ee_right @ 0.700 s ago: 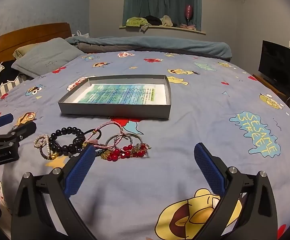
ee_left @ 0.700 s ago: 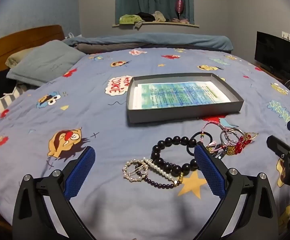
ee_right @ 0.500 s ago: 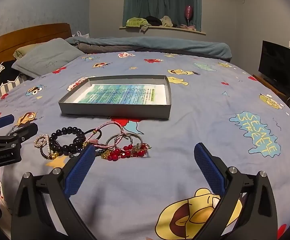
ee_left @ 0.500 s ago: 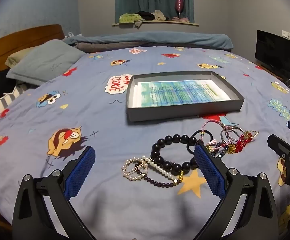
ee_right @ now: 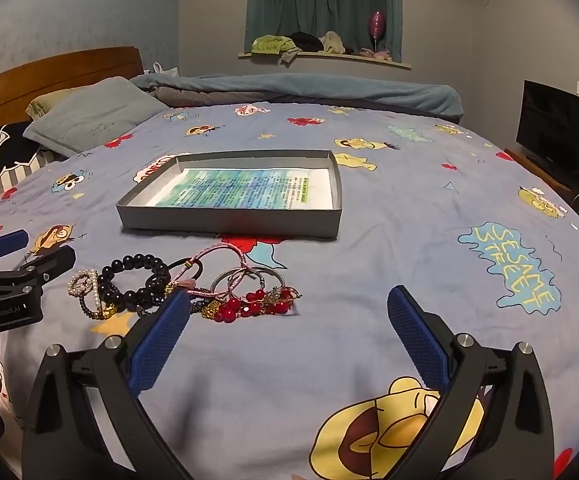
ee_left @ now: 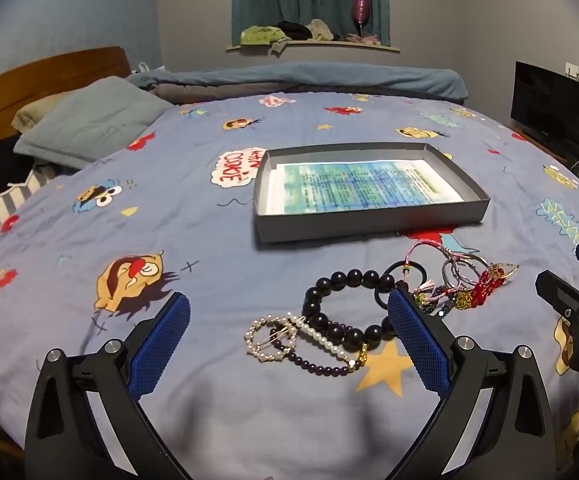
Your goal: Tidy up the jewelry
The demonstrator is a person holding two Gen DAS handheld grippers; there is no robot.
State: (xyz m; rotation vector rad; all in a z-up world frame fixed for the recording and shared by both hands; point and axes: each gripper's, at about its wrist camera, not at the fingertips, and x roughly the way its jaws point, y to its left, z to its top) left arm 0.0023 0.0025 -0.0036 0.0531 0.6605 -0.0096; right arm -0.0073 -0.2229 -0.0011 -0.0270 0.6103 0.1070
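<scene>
A pile of jewelry lies on the blue bedspread: a black bead bracelet (ee_left: 341, 304) (ee_right: 133, 280), a pearl hair clip (ee_left: 277, 336) (ee_right: 85, 286), a thin purple bead strand (ee_left: 321, 362), a black hair tie (ee_left: 403, 276), metal rings (ee_right: 245, 278) and red beads (ee_left: 485, 286) (ee_right: 245, 306). A shallow grey box (ee_left: 369, 224) (ee_right: 229, 220) with a printed sheet inside lies beyond them. My left gripper (ee_left: 289, 344) is open, low over the pearl clip and black beads. My right gripper (ee_right: 289, 336) is open, just right of the red beads.
Pillows (ee_left: 89, 120) and a wooden headboard (ee_left: 49, 72) are at the left. A rolled blanket (ee_left: 309, 78) lies at the far edge. A black TV (ee_right: 561, 132) stands at the right. Bare bedspread lies to the right of the jewelry.
My left gripper has crept slightly forward toward the pearl clip and black beads. The right gripper has hardly moved. Both stay open.
</scene>
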